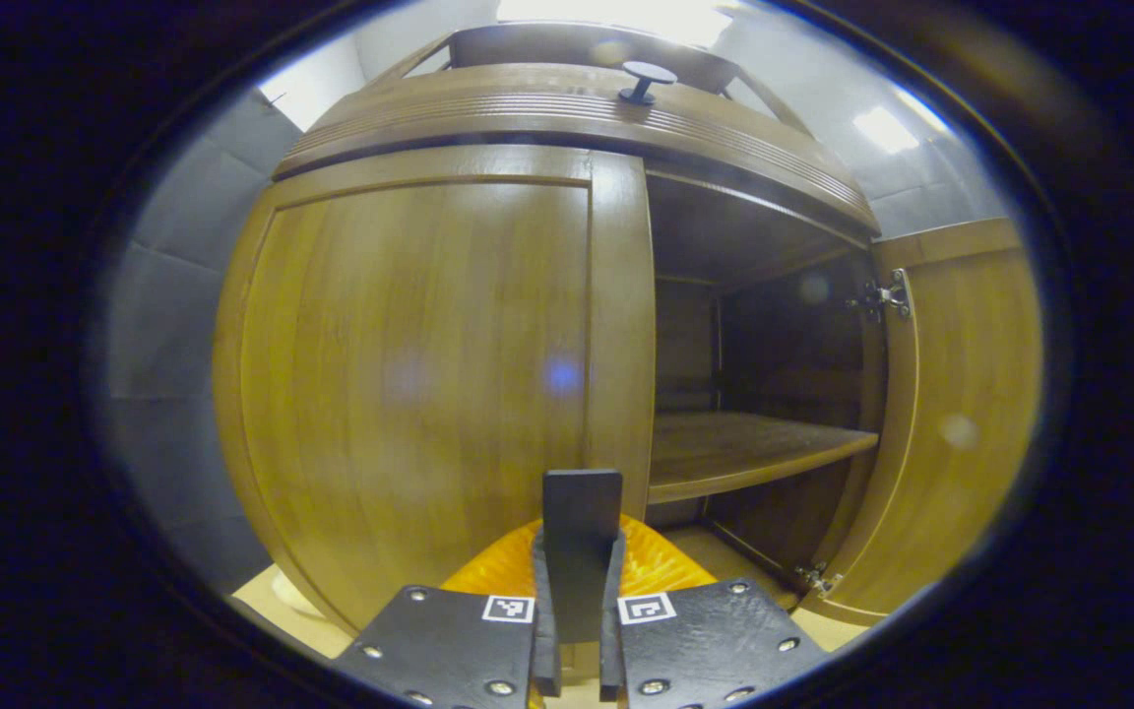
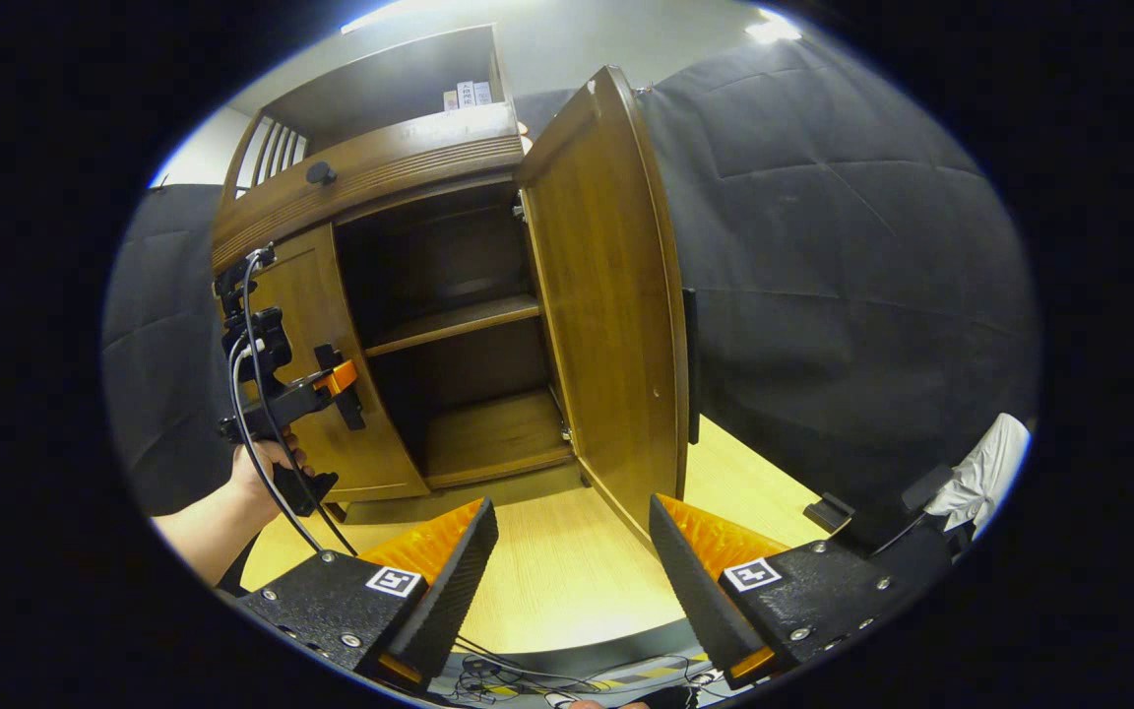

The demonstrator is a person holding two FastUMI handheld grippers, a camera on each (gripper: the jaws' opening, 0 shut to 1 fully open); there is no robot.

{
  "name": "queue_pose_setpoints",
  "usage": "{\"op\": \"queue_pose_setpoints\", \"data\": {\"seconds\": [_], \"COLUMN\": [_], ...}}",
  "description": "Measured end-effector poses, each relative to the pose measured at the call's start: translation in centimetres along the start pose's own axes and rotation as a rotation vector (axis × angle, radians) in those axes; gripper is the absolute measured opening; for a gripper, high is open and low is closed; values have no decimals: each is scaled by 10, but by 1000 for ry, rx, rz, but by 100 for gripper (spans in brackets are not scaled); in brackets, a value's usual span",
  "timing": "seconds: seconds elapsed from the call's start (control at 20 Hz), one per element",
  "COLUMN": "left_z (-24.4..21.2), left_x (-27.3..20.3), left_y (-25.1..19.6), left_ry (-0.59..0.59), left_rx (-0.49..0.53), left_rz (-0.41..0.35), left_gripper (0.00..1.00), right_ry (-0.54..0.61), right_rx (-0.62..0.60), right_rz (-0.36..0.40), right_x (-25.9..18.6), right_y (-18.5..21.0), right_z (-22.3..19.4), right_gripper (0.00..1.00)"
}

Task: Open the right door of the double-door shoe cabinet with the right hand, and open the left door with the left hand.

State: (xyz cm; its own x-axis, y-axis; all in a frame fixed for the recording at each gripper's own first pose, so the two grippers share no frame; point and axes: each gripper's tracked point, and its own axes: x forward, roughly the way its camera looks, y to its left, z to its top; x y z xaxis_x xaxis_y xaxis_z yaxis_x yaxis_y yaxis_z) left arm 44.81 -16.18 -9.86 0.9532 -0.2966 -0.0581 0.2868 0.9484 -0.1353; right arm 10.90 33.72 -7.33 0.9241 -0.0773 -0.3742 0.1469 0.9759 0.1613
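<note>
The wooden shoe cabinet's left door [image 1: 409, 374] stands closed. My left gripper [image 1: 580, 561] is shut on that door's dark upright handle [image 1: 582, 502], at the door's inner edge. The right door [image 1: 961, 423] is swung wide open, baring a shelf [image 1: 744, 448] and a dark inside. In the right gripper view the open right door [image 2: 606, 295] stands edge-on with its handle [image 2: 690, 364] on the far face. My right gripper [image 2: 572, 581] is open and holds nothing, low in front of that door's bottom corner. The left gripper [image 2: 346, 384], held by a hand [image 2: 267, 468], sits against the left door [image 2: 311, 295].
A dark knob [image 1: 646, 79] sticks out of the drawer front above the doors. The cabinet stands on a pale wooden table [image 2: 744, 473]. A white cloth [image 2: 985, 473] lies at the far right. Cables [image 2: 488, 679] trail below the table's near edge.
</note>
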Motion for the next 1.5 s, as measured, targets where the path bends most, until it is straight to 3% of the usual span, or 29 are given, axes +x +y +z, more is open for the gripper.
{"op": "queue_pose_setpoints", "data": {"seconds": [0.05,0.15,0.2,0.25,0.35,0.55,0.6,0.95,1.0,1.15,1.25,1.3,1.35,1.45,1.5], "left_z": [0,1,3,4,3,6,7,9,11,12,10,11,9,13,17], "left_x": [0,-6,-10,-16,-33,-64,-73,-146,-155,-179,-195,-204,-213,-229,-239], "left_y": [-2,-2,-2,-2,-2,6,8,41,48,67,90,97,105,126,140], "left_ry": [7,11,14,15,22,31,32,41,44,50,47,47,44,29,9], "left_rx": [-2,-7,-8,-13,-20,-23,-23,-32,-28,-41,-47,-44,-43,-61,-78], "left_rz": [-6,-14,-19,-24,-31,-39,-39,45,53,78,102,119,136,160,171], "left_gripper": [23,23,22,16,23,23,16,22,22,19,15,15,21,8,11], "right_ry": [0,1,-1,-3,-4,1,2,12,19,41,39,36,34,35,36], "right_rx": [-3,-10,-12,-12,-8,-9,-10,-37,-42,-52,-60,-67,-75,-89,-92], "right_rz": [6,18,23,28,39,74,86,173,188,229,252,262,271,288,293], "right_x": [-1,-1,-1,0,1,7,9,16,18,21,22,22,20,22,24], "right_y": [2,6,8,9,14,23,27,55,60,73,83,87,89,97,100], "right_z": [0,0,1,1,1,-2,-2,-4,-5,-11,-10,-8,-8,-7,-7], "right_gripper": [95,92,96,95,92,92,92,92,95,92,95,92,92,95,95]}}
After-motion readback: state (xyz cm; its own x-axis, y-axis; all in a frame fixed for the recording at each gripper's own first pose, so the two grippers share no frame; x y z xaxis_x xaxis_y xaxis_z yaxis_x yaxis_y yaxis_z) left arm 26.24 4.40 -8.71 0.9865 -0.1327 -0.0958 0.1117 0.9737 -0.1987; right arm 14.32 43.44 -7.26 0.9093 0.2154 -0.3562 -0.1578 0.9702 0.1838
